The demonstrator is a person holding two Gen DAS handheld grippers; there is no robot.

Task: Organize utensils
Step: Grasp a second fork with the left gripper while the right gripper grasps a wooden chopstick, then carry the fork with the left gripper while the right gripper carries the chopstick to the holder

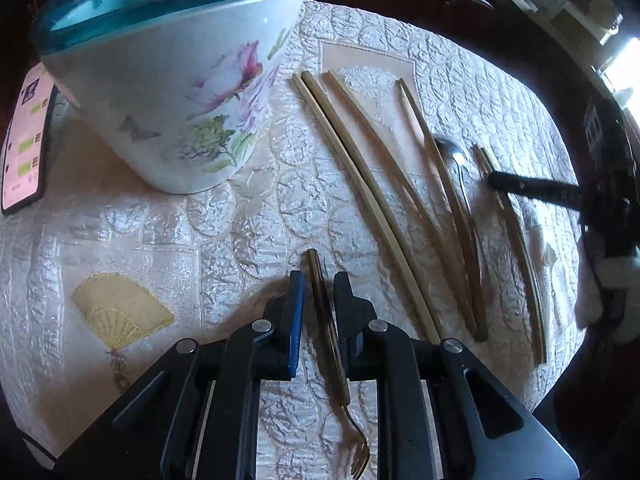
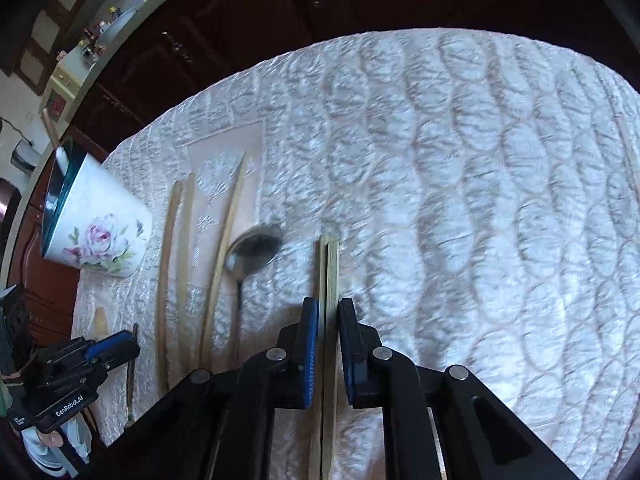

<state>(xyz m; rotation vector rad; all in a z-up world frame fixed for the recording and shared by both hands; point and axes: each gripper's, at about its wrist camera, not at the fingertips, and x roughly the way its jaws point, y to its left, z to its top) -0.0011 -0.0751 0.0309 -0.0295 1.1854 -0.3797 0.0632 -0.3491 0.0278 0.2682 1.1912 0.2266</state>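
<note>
A gold fork [image 1: 325, 320] lies on the quilted tablecloth [image 1: 160, 240], tines toward the camera. My left gripper [image 1: 318, 280] straddles its handle with a sliver of cloth showing on each side, so it is open. In the right wrist view my right gripper [image 2: 328, 305] is shut on a pair of bamboo chopsticks [image 2: 329, 264]; they stay sharp while the cloth blurs. Several loose chopsticks [image 1: 360, 200] and a steel spoon [image 1: 452, 156] lie between the two grippers. A floral bowl [image 1: 180, 92] with a teal rim stands at the back left, a stick end poking from it.
A phone [image 1: 24, 140] with a lit screen lies left of the bowl, at the table's edge. Dark wooden cabinets [image 2: 240, 20] run behind the table. The cloth [image 2: 500, 200] stretches to the right of the held chopsticks. The left gripper [image 2: 116, 346] shows at the lower left.
</note>
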